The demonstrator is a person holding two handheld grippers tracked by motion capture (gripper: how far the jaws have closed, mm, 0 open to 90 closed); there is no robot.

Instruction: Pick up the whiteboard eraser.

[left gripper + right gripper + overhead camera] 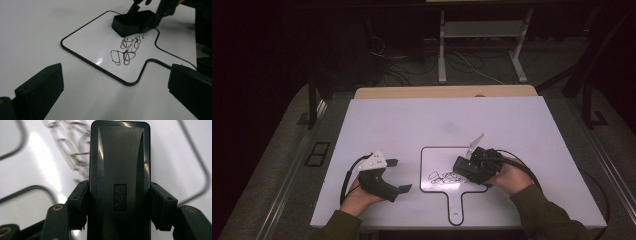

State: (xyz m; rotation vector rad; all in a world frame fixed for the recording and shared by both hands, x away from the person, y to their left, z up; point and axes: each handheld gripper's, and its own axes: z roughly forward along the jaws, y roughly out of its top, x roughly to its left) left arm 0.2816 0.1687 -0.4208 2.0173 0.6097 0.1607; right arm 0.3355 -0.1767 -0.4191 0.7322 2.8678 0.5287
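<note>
A small paddle-shaped whiteboard point(439, 157) with a black rim lies on the white table, its handle toward me. Dark scribbles point(444, 177) point(126, 50) cover its lower middle. My right gripper point(469, 167) point(120, 207) is shut on a black board eraser point(461, 166) point(120, 170), which rests on the whiteboard just right of the scribbles. In the left gripper view the eraser point(132, 22) sits at the scribbles' far end. My left gripper point(399, 175) point(115, 92) stands open to the left of the whiteboard point(87, 42), with nothing between its jaws.
The white table point(412, 120) has a wooden strip point(442, 92) along its far edge. Beyond it on the dark floor are cables and a metal stand's legs point(442, 50). A black cable point(527, 167) loops from the right gripper.
</note>
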